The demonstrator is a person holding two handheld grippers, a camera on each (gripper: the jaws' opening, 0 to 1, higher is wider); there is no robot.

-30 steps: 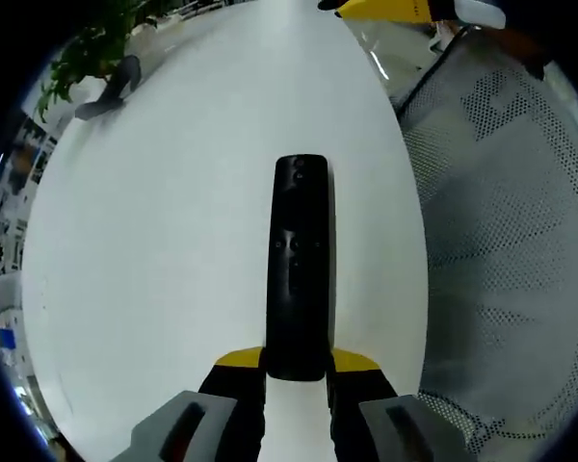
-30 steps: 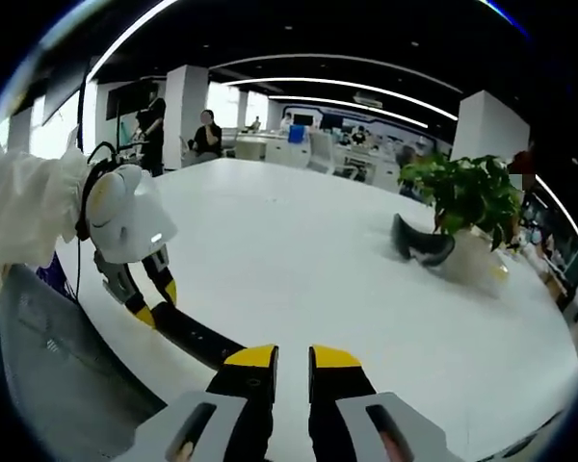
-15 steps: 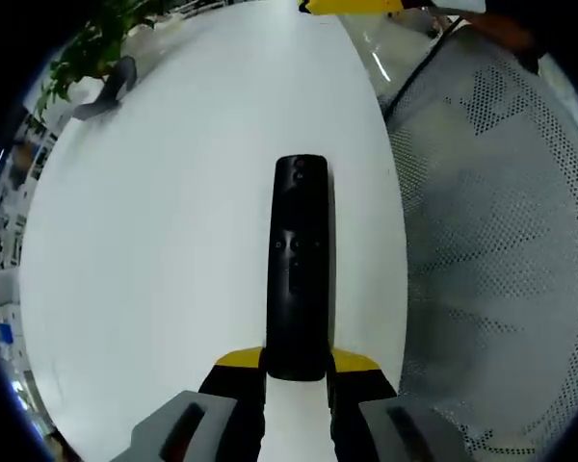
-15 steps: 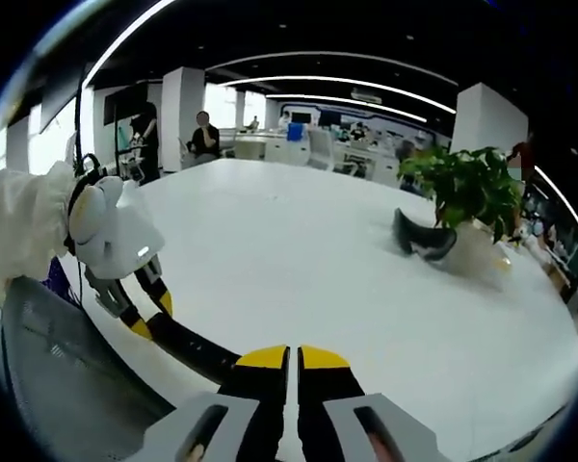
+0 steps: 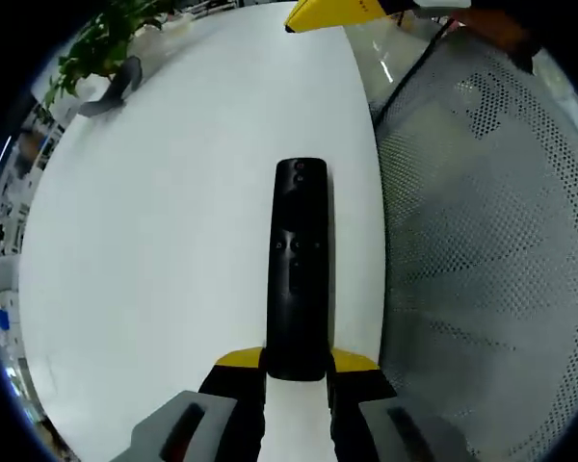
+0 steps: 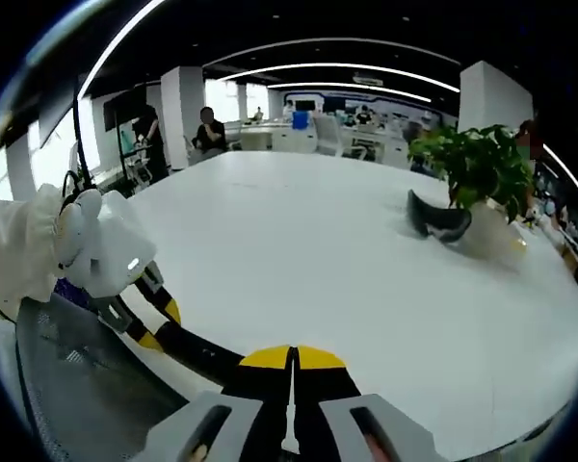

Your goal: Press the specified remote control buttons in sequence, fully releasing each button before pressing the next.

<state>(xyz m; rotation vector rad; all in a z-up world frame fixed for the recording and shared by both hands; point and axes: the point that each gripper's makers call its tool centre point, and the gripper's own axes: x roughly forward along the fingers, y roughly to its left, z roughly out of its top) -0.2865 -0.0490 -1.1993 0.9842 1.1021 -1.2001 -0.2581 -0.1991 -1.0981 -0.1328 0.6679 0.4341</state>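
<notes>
Left gripper view: slim black remote (image 5: pixel 299 269), buttons facing up.

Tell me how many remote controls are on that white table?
1. The black remote control is held at its near end by the left hand-held gripper, above the white table. It also shows in the right gripper view. Others may lie outside the views.

Bright ceiling strip lights (image 6: pixel 347 69); white table (image 6: pixel 308 250) glare; edges warped, perhaps blurred.
</notes>
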